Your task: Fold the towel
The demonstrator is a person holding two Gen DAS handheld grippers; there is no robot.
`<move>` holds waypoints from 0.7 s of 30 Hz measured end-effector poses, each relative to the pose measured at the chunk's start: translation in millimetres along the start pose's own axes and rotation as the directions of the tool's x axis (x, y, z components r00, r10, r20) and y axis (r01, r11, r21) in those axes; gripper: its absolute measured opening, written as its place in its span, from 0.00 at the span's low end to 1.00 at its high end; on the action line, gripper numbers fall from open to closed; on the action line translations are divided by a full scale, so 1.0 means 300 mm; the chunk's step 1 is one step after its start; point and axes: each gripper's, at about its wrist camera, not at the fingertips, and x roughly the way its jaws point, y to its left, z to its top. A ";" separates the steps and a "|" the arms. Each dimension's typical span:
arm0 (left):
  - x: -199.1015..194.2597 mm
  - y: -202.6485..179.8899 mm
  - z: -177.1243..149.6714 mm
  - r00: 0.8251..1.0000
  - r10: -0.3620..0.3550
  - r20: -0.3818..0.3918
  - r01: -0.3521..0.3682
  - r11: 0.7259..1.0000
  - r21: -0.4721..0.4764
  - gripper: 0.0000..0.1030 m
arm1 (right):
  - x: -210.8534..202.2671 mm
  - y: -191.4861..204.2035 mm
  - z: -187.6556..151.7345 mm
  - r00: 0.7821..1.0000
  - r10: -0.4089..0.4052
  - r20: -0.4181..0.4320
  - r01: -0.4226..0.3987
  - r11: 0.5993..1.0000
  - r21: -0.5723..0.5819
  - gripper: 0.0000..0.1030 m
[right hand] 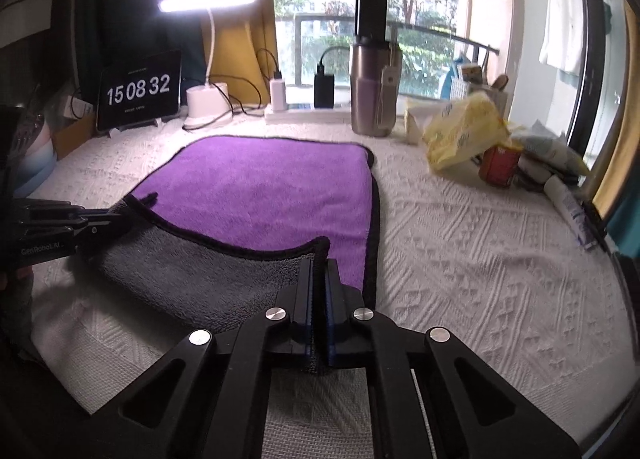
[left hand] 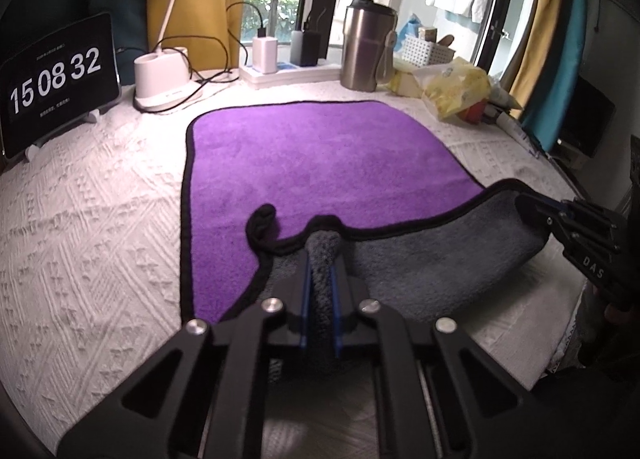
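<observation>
A purple towel with a grey underside and black hem lies on a white textured cloth. Its near edge is lifted and turned over, showing the grey side. My left gripper is shut on the near left corner of the towel. My right gripper is shut on the near right corner; it also shows in the left wrist view at the right. The towel lies flat further back, and the left gripper shows at the left in the right wrist view.
At the back stand a tablet clock, a white lamp base with cables, chargers on a power strip, and a steel tumbler. A yellow bag, a red can and a tube lie at the right.
</observation>
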 end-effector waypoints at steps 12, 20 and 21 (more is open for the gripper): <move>-0.072 -0.013 0.057 0.995 0.026 0.096 -0.027 1.000 0.012 0.08 | -0.030 -0.006 0.073 0.996 -0.018 0.083 0.019 1.000 -0.007 0.05; -0.082 0.001 0.091 0.990 0.048 0.132 -0.050 0.999 0.012 0.08 | -0.018 -0.039 0.124 0.992 -0.041 0.116 0.042 0.999 -0.007 0.05; -0.083 0.002 0.096 0.990 0.048 0.136 -0.051 0.999 0.014 0.08 | -0.015 -0.040 0.130 0.992 -0.044 0.118 0.045 0.999 -0.010 0.05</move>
